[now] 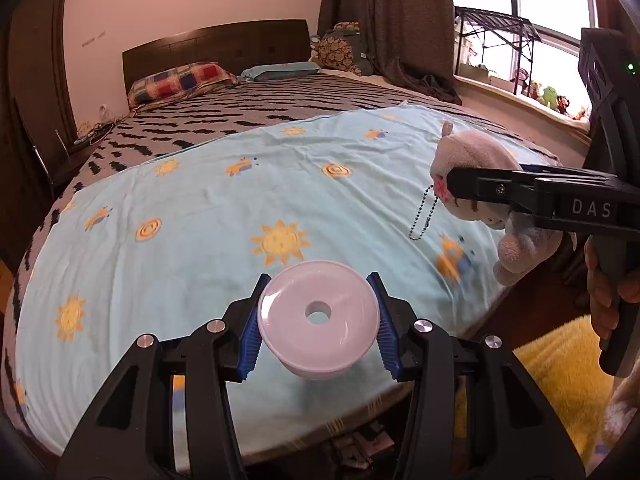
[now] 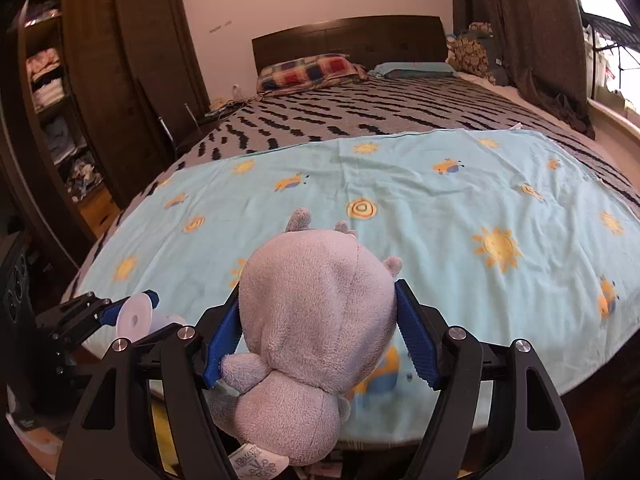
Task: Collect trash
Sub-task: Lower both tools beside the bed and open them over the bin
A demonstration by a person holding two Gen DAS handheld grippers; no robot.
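Observation:
My left gripper [image 1: 318, 312] is shut on a white round plastic spool [image 1: 318, 320] with a hole in its middle, held above the foot of the bed. My right gripper [image 2: 318, 332] is shut on a grey plush toy [image 2: 316, 312], whose head fills the gap between the blue pads [image 2: 416, 344]. In the left wrist view the plush toy [image 1: 472, 156] and the right gripper [image 1: 452, 184] show at the right, with a ball chain [image 1: 424, 220] dangling from the toy. The right wrist view shows the left gripper [image 2: 138, 314] and the spool [image 2: 134, 318] at the lower left.
A light blue sheet with suns [image 1: 200, 220] covers the near half of the bed, a zigzag blanket [image 1: 280, 108] the far half. Pillows [image 1: 180, 80] lie by the dark headboard. A wardrobe [image 2: 100, 92] stands left, a window sill with toys [image 1: 540, 96] right. A yellow fleece [image 1: 560, 380] lies lower right.

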